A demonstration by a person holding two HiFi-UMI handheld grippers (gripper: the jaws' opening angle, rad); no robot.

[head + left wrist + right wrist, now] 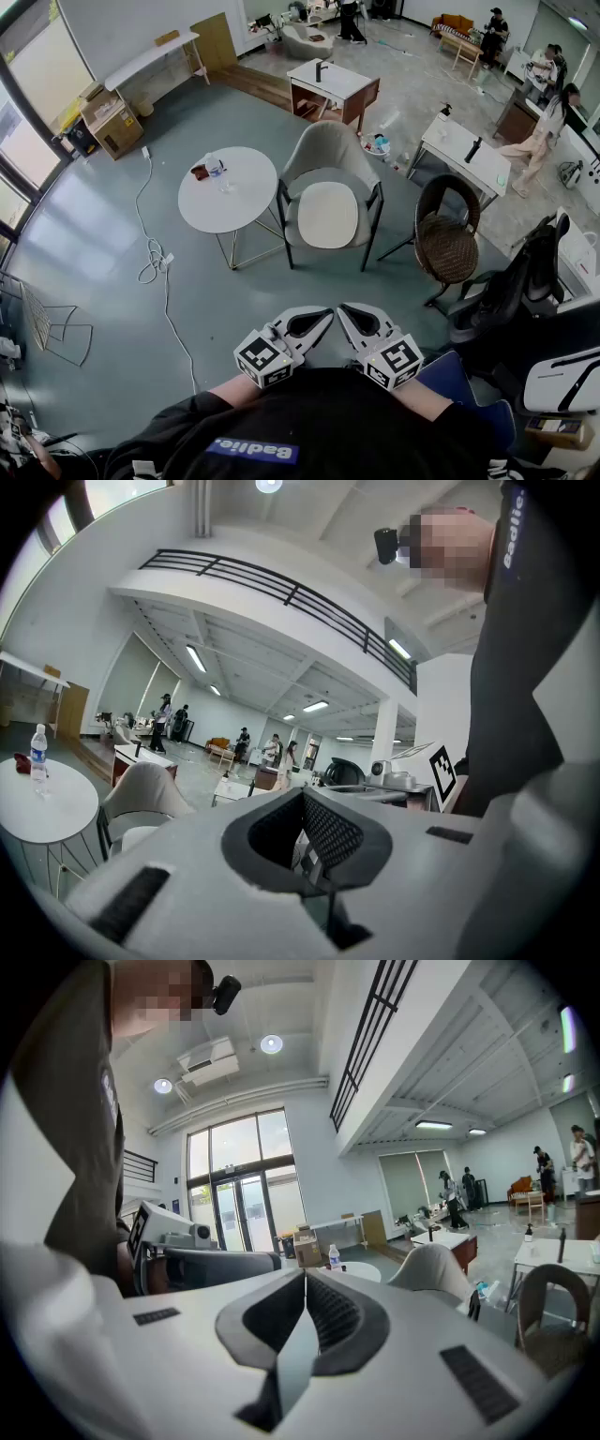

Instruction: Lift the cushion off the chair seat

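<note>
Both left gripper [322,316] and right gripper [347,313], jaws closed and empty, point side by side at the cushion [327,215] lying well ahead on the chair [323,150], neither nearer.

The head view looked steeply down at the floor [94,281], with the chair [328,145] well ahead. Each gripper view sat close behind its own jaws, facing roughly level across the room. All three shared that chair and the round worktop [239,202].
</note>
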